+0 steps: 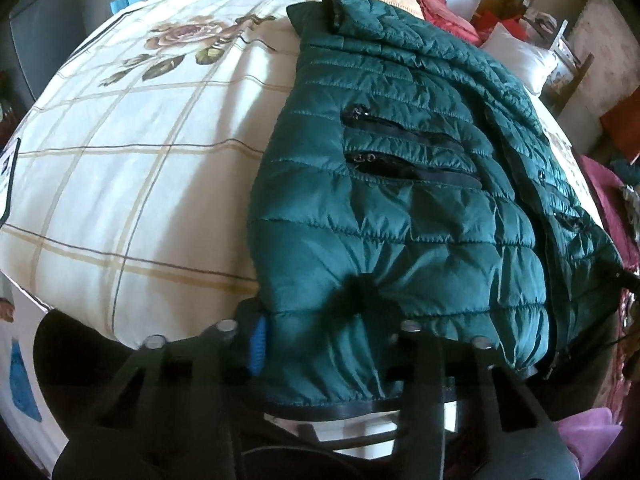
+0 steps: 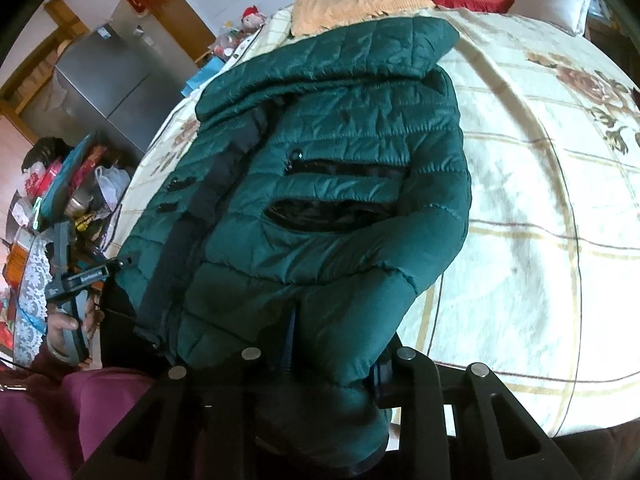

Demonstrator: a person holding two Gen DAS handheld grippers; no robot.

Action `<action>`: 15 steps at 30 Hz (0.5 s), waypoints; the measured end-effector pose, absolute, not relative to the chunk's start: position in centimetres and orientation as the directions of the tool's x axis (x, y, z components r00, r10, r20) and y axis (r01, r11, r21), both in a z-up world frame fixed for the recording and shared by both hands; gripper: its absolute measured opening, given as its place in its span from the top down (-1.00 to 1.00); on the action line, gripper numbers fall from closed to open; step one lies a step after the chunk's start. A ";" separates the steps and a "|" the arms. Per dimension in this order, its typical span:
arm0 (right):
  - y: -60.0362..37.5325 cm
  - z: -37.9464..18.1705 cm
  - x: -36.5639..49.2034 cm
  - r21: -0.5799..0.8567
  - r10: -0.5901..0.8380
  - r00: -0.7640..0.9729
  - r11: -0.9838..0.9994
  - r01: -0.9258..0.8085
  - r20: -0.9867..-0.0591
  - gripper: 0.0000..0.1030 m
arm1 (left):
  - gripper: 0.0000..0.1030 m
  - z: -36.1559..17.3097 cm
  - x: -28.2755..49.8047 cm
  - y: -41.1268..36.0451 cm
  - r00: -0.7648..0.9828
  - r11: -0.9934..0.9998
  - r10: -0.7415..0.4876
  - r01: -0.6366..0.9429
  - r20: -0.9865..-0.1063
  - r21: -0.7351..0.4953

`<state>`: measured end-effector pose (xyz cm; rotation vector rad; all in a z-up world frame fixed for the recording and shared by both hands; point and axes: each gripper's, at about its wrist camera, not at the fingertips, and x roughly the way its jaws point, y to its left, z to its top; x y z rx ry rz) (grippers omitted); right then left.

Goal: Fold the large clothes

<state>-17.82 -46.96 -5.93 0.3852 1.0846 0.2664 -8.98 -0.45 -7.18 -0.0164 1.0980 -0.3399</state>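
While you look along the left claw (image 1: 328,332), you see the green jacket (image 1: 420,184) lying on the checked bedspread (image 1: 120,168), with its hem gathered at the claw and its collar at the far end, so its long axis runs straight away from you toward the head of the bed. The left claw appears pinched on the hem: the fabric puckers into a dark knot right between the fingers, and a blue pad (image 1: 259,344) sits against the cloth. Most of the jacket lies ahead and to the right of this claw, with bare bedspread to its left. From the right claw (image 2: 332,364), the same jacket (image 2: 320,184) again stretches away, collar far and hem near, with the body ahead and to the left and open bedspread (image 2: 540,240) on the right. This claw looks closed on the near corner too, since padded fabric bulges up between its fingers, though the actual contact is hidden under the cloth. Your left hand (image 2: 68,324) shows at the far left edge, holding its tool beside the other hem corner. Both claws sit at the hem end, about equally near, so I judge the next fold would carry the hem forward along that axis toward the collar.
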 end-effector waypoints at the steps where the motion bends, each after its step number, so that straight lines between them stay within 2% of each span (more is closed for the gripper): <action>1: -47.0 -5.8 -17.8 0.434 0.397 0.451 0.901 -0.025 -0.799 0.46 | 0.50 -7.0 -9.0 -0.3 0.418 0.949 -0.277 0.257 -0.865 -0.180; 3: -47.0 -5.5 -17.7 0.436 0.400 0.460 0.899 -0.030 -0.793 0.47 | 0.61 -6.5 -9.0 -0.2 0.426 0.948 -0.283 0.259 -0.860 -0.184; 9: -47.5 -3.6 -17.0 0.453 0.415 0.505 0.890 -0.053 -0.757 0.51 | 0.71 -5.1 -9.0 -0.5 0.445 0.941 -0.296 0.287 -0.845 -0.179; 15: -48.0 -1.7 -16.1 0.462 0.419 0.551 0.884 -0.067 -0.722 0.55 | 0.73 -2.1 -8.0 0.3 0.477 0.921 -0.379 0.280 -0.793 -0.271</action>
